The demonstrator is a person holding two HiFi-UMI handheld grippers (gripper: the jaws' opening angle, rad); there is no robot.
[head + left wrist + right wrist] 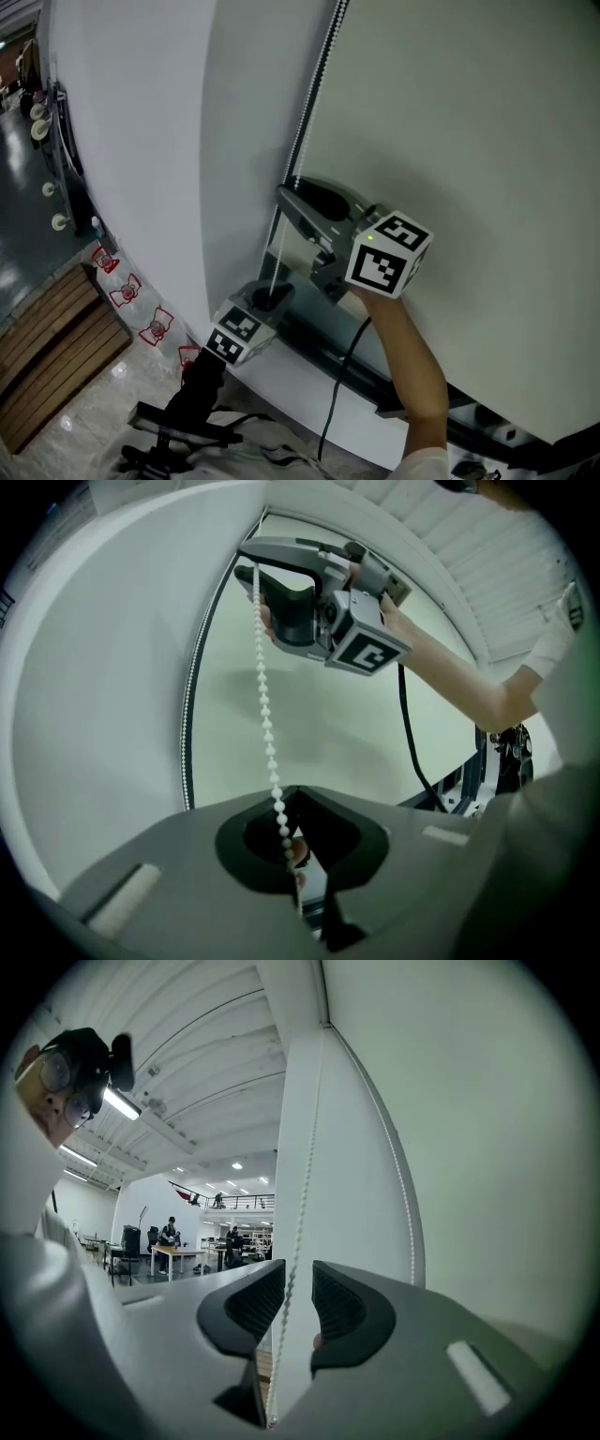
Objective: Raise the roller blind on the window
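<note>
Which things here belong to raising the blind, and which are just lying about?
Job: roller blind; bead chain; left gripper, clamped on the chain; right gripper, open around it.
Lying about: wooden slats; red-and-white items beside them.

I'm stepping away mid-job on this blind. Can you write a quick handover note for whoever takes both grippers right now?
Left gripper: the lower one, shut on the white bead chain.
Right gripper: higher on the same strand, jaws apart, with the chain running between the pads untouched.
Roller blind: its fabric fills the window in view. Its bottom edge cannot be made out.
Done: chain held low; how far the blind is up is unclear.
Left: probably close the right gripper high on the chain, pull down, and repeat hand over hand.
</note>
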